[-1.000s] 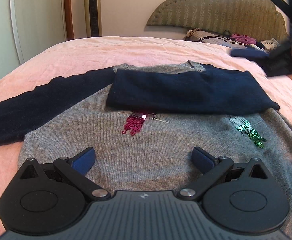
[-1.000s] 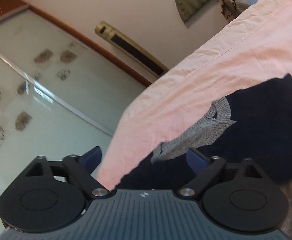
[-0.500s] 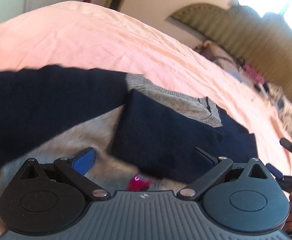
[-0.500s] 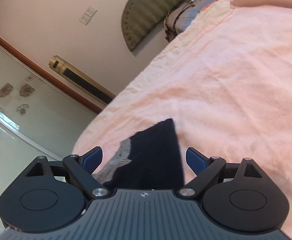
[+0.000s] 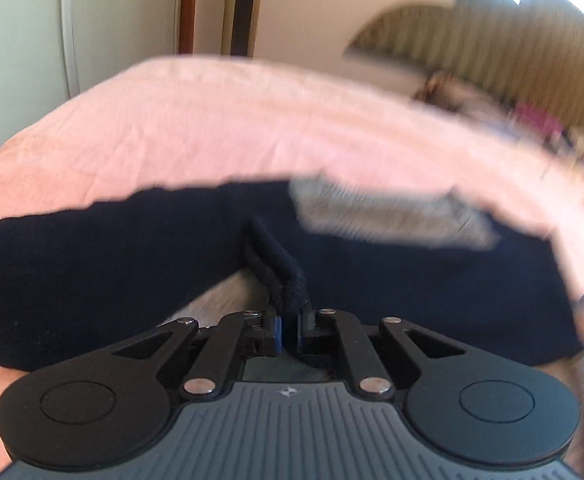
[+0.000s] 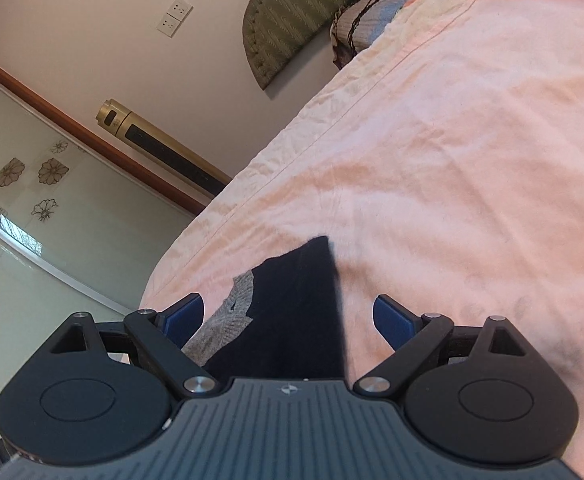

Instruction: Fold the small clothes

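A small grey sweater with navy sleeves (image 5: 92, 272) lies on the pink bed (image 5: 212, 128). My left gripper (image 5: 288, 330) is shut on a pinched fold of navy sleeve cloth (image 5: 282, 276), which stands up between the pads. The grey collar (image 5: 371, 212) shows blurred behind it. In the right wrist view my right gripper (image 6: 290, 318) is open and empty, held over the folded navy sleeve (image 6: 295, 312) and the grey collar (image 6: 228, 320).
A padded green headboard (image 6: 292, 12) and a pile of clothes and cords (image 6: 371, 16) are at the far end of the bed. A gold tower fan (image 6: 164, 148) and a glass sliding door (image 6: 32, 220) stand beyond the bed's left edge.
My left gripper moved in low over the sweater and closed on the navy sleeve. My right gripper stayed open and barely shifted over the sleeve.
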The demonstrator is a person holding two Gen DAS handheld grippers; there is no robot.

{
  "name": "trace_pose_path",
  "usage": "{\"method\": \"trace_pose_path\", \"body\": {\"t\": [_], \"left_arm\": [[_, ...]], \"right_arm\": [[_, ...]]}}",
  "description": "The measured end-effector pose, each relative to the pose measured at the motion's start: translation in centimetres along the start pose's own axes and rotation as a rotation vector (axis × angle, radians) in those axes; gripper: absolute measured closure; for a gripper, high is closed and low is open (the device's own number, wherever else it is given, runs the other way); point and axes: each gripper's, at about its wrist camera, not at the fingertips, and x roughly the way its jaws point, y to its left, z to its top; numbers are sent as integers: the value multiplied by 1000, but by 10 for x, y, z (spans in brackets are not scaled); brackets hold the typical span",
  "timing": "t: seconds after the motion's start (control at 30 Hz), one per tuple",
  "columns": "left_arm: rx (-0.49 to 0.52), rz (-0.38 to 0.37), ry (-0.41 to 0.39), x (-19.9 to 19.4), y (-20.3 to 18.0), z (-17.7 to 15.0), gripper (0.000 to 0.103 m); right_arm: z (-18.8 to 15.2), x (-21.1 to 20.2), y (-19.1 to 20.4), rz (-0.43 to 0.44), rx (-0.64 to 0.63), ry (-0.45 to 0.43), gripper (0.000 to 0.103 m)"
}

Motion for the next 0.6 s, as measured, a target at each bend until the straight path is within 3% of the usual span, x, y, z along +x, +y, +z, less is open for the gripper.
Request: {"method": "trace_pose_path", "body": {"t": [0.1,0.17,0.23,0.27,0.3,0.4,0.5,0.57,0.6], "left_arm": [[14,5,-16,-8,1,-5,90],[5,16,-21,-15,3,-5,74],[-8,29,-49,-25,9,-7,45],[-22,39,-75,-32,12,-8,41],[-37,39,-108,-38,14,-10,41],[-59,-27,-194,-51,13,-11,41],[31,-135,-138,-30,-5,-5,41],[22,-117,7,0,-11,2,41],[18,-124,-24,-1,-12,1,41]], "right_arm": [[1,16,5,-13,-16,53,11],[0,30,11,-39,-48,93,14],[-2,45,18,-73,-102,128,17],[-3,54,21,-83,-134,150,18],[-5,58,26,-91,-184,138,24],[-4,74,33,-176,-258,181,88],[-3,70,30,-159,-247,174,89],[0,60,33,-158,-258,154,91],[2,54,36,-157,-269,146,91]]}}
